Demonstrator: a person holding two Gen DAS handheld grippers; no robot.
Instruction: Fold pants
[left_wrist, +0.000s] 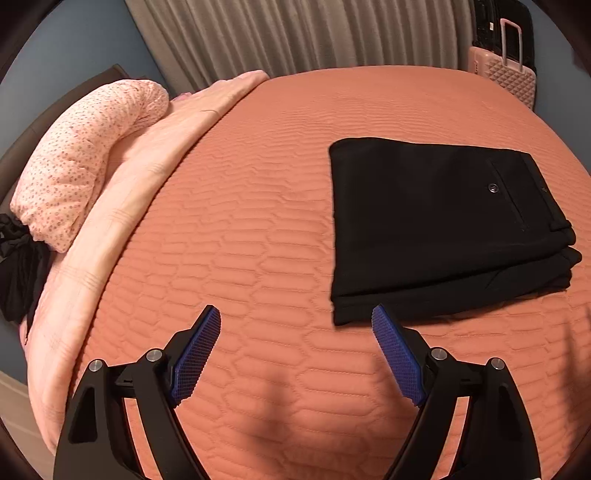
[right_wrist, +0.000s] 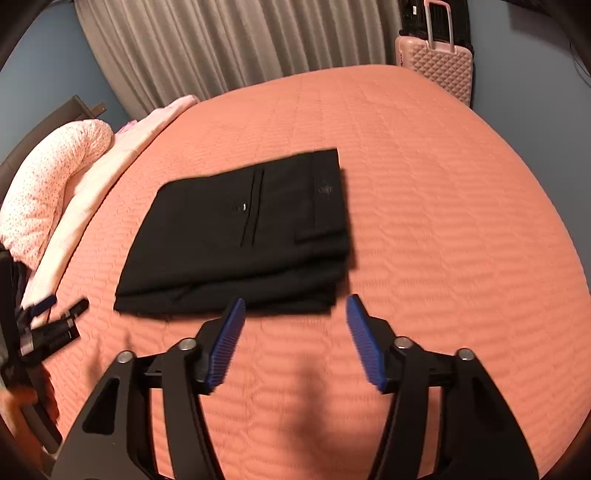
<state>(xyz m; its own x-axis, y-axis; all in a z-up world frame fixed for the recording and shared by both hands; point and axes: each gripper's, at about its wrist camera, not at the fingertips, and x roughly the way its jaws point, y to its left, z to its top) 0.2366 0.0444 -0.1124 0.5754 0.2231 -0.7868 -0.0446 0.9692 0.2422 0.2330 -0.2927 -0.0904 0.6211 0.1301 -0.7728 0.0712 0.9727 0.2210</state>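
Left gripper (left_wrist: 295, 321): jaws spread wide, nothing between the blue pads (left_wrist: 195, 363); bare coral bedspread (left_wrist: 258, 221) beneath. Off to its far left, a floral pillow (left_wrist: 92, 147) on a pale pink blanket (left_wrist: 122, 206).

Black pants (left_wrist: 439, 225): folded into a compact stacked rectangle, back pocket and button up, lying flat ahead and to the right of the left tool. In the right wrist view the pants (right_wrist: 236, 236) sit just ahead and slightly left of the right gripper (right_wrist: 295, 306).

Right gripper: released, pads apart, no cloth caught, clear of the near edge.

Judgement: folding looks essentially done. To finish well, withdraw both tools straight back without snagging the near layered edge; if tidying, press the stack flat rather than re-pinching.

Far right behind the bed: pink suitcase (right_wrist: 436, 66).
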